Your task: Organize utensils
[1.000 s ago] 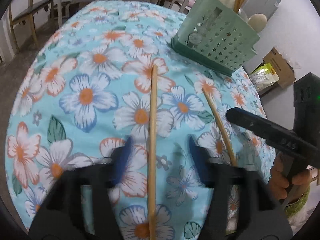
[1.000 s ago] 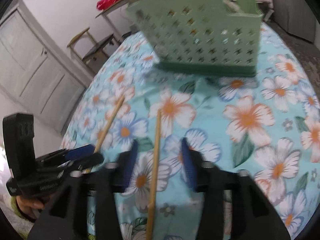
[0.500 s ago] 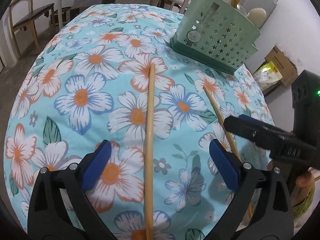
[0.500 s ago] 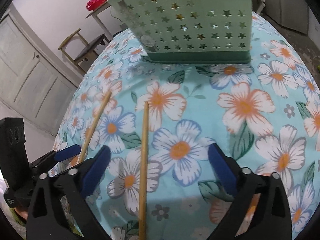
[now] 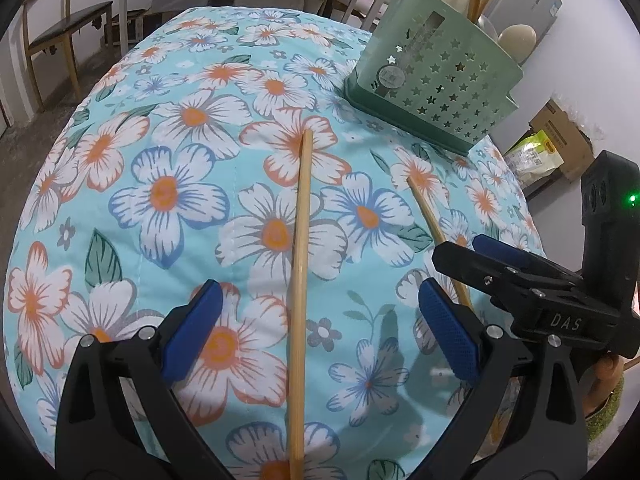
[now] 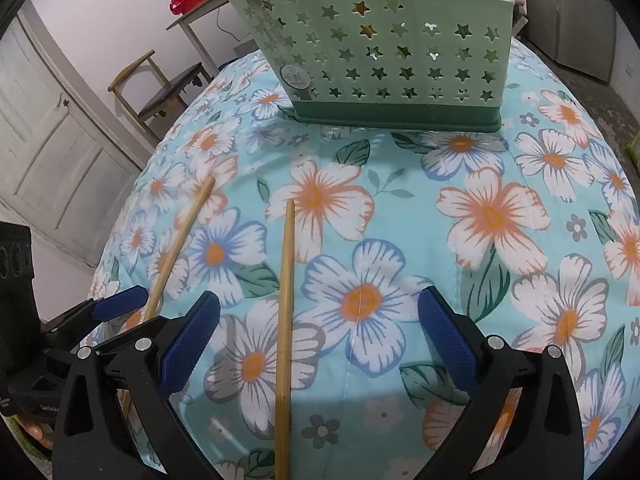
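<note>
Chopstick (image 5: 298,300) lies between left gripper's (image 5: 320,336) just-opened jaws, untouched.

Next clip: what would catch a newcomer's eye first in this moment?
Two wooden chopsticks lie flat on the bright floral tablecloth, one between the fingers of the open left gripper, the other between those of the open right gripper; neither is gripped. Beyond them, at the far side of the table, stands a green star-punched utensil caddy with utensils already in it.
</note>
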Demonstrator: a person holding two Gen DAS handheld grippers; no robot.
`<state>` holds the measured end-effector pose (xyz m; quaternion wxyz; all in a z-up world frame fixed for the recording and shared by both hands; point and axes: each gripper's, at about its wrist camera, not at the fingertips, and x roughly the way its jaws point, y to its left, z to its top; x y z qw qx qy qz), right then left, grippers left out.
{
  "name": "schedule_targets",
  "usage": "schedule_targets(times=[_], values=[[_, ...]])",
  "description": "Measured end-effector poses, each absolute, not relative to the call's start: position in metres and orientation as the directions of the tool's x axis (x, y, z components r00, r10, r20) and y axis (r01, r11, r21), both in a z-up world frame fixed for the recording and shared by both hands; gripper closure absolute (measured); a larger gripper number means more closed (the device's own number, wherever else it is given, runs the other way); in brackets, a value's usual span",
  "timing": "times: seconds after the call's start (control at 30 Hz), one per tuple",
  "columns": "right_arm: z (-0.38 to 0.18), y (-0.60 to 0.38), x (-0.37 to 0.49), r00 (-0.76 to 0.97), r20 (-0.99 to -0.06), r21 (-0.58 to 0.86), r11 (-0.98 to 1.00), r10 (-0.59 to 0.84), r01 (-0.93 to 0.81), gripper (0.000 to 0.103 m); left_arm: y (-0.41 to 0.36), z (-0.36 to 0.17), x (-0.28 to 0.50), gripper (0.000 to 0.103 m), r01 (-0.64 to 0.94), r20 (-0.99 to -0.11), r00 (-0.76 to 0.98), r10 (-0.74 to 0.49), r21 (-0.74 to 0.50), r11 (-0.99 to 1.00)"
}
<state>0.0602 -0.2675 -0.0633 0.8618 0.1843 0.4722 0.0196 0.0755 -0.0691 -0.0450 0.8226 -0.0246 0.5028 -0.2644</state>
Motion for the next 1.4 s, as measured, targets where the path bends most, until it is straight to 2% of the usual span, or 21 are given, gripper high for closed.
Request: schedule_targets(times=[0.2, 0.7, 1.23, 1.4], values=[[-0.064, -0.273, 0.059, 0.565, -0.793, 0.366, 0.920, 0.228, 0.143, 0.006, -0.068, -0.045, 0.076, 0.008, 0.408, -0.814, 0.353, -0.461, -0.309, 0.859], [-0.064, -0.264, 0.062, 0.545, -0.811, 0.320, 0.941, 0.212, 0.110, 0.006, -0.069, -0.046, 0.077, 0.008, 0.385, -0.816, 0.349, -0.461, -0.324, 0.864], [-0.065, -0.284, 0.053, 0.589, -0.748, 0.454, 0.883, 0.306, 0.118, 0.006, -0.066, -0.046, 0.082, 0.008, 0.369, -0.811, 0.341, -0.474, -0.349, 0.862], [-0.065, -0.284, 0.053, 0.585, -0.748, 0.457, 0.882, 0.312, 0.115, 0.006, -0.066, -0.046, 0.080, 0.008, 0.370, -0.809, 0.344, -0.477, -0.350, 0.861]])
